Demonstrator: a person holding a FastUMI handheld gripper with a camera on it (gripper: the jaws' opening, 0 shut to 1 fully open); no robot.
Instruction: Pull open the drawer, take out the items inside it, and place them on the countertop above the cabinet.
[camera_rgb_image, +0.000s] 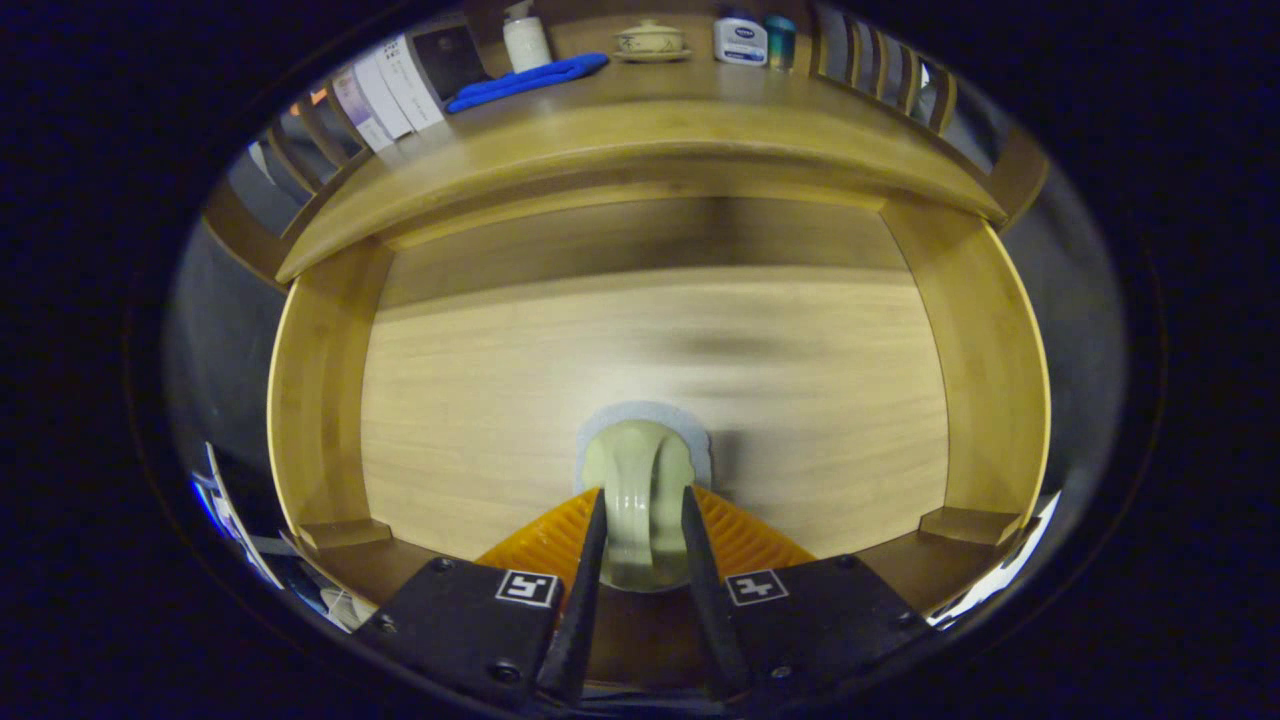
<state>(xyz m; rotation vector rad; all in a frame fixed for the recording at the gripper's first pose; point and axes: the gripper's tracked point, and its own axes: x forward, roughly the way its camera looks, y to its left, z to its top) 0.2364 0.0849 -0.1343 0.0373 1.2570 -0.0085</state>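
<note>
Now gripper (640, 505) clamps the handle (640, 480) of the open drawer (650, 360).

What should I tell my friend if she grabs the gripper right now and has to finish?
Gripper: shut on a pale green cup, both fingers pressing its sides, over the open drawer.
Drawer: pulled out; its wooden floor looks bare apart from the cup.
Countertop: already holds a blue cloth, a white pump bottle, a small lidded bowl, a white jar and a teal cup.
Done: drawer opened, cup grasped.
Left: lift the cup onto the countertop and let go.
</note>
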